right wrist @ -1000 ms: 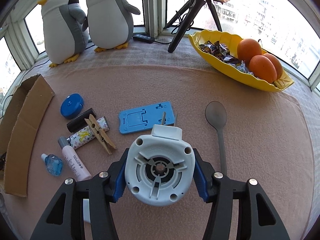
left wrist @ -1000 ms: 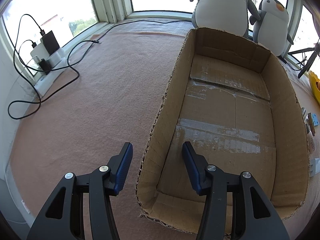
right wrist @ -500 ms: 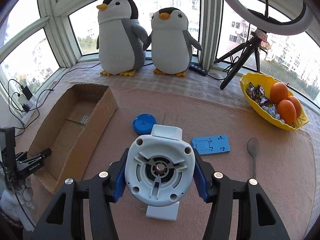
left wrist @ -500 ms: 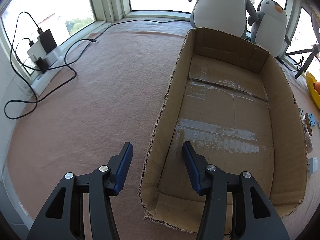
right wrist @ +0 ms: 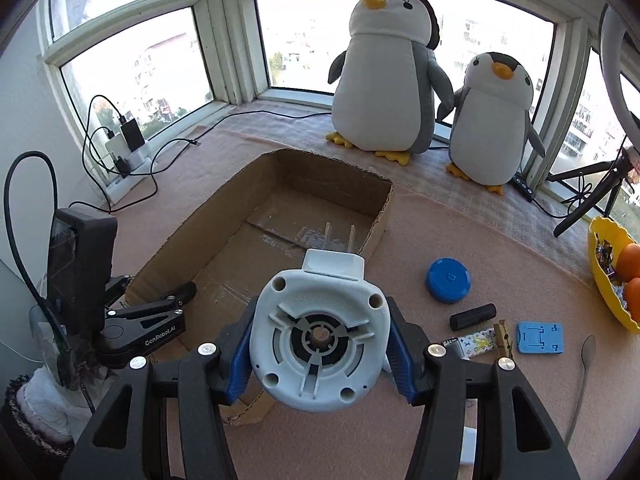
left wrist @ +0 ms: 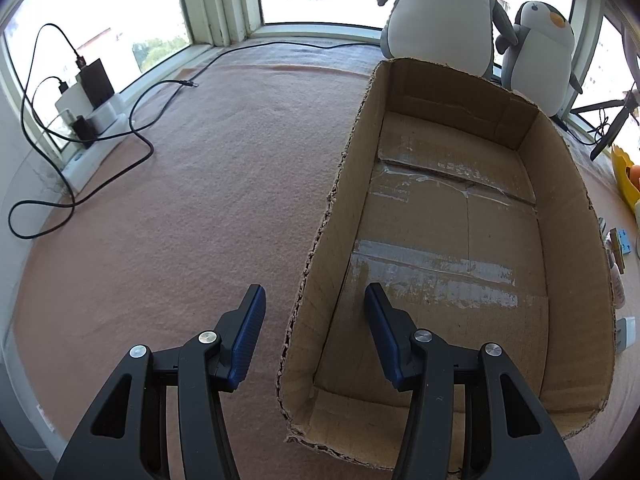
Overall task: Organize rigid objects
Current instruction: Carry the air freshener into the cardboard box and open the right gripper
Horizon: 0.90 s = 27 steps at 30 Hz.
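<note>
A bay-window alcove, daylight through panes on all sides; a pink felt-covered table (right wrist: 400, 240) carries two plush penguins (right wrist: 388, 76) at the back and a charger with cables (left wrist: 92, 92) at the left. An empty cardboard box (left wrist: 576, 216), top cut away, lies on the cloth. The right gripper (right wrist: 320, 344) is closed on a white plug-in device (right wrist: 320, 332), its two prongs pointing forward, held above the near right edge of the box. The left gripper (left wrist: 312, 332) is open and holds nothing; its fingers straddle the box's left wall near the corner. To the right lie a blue disc (right wrist: 448, 280), a black cylinder (right wrist: 472, 316), a blue stand (right wrist: 540, 338) and a spoon (right wrist: 586, 356); a yellow bowl (right wrist: 600, 240) holds oranges. Risks, as judged: the prongs may catch the box wall on descent; the round shell may slip between the pads; the light box may slide unless the left gripper steadies it.
</note>
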### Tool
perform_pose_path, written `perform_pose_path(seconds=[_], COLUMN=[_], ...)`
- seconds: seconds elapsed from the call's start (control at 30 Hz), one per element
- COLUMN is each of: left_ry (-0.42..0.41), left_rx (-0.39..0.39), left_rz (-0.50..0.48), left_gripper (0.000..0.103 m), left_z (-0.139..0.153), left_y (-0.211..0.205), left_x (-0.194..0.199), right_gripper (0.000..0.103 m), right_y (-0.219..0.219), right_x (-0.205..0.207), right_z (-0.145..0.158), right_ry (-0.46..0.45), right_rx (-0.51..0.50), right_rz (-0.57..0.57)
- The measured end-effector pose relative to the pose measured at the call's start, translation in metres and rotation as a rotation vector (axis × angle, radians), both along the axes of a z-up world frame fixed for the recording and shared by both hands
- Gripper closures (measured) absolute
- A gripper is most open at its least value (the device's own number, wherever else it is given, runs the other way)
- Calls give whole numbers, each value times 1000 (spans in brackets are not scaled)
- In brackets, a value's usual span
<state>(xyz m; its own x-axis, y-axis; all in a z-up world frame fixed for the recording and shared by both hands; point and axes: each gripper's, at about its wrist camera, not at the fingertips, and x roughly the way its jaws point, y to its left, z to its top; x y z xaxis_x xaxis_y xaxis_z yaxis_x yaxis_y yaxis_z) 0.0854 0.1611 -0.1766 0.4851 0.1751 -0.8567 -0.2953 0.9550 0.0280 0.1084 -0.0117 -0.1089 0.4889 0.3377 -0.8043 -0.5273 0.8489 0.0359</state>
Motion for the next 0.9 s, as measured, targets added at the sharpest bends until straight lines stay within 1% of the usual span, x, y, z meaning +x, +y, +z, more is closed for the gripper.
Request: perform_pose_path(seconds=[0.2, 0.33, 0.5, 0.7, 0.8, 0.83, 0.87, 0.9], left_ry=[0, 0, 0, 0, 1, -1, -1, 0], left_rx=[-1, 0, -1, -1, -2, -3, -5, -5], left_rz=[0, -1, 0, -1, -1, 0, 1, 2], left_gripper=[52, 52, 52, 52, 52, 52, 52, 52], left_z=[0, 0, 0, 0, 0, 0, 0, 0], left_y=[0, 0, 0, 1, 1, 1, 1, 1], left_x=[0, 0, 0, 0, -1, -1, -2, -2], right_gripper=[50, 51, 51, 50, 47, 43, 42, 42], right_y=[41, 56, 61, 58, 59, 59, 58, 58], right_x=[-11, -17, -17, -13, -15, -16, -17, -17], right_z=[-17, -30, -42, -46, -44, -43, -42, -40], right_ry=[15, 19, 25, 42, 32, 28, 24, 23], right_rx=[-31, -65, -96, -107, -106, -105, -104, -101], right_rz=[85, 119, 128, 121, 125, 125, 124, 123])
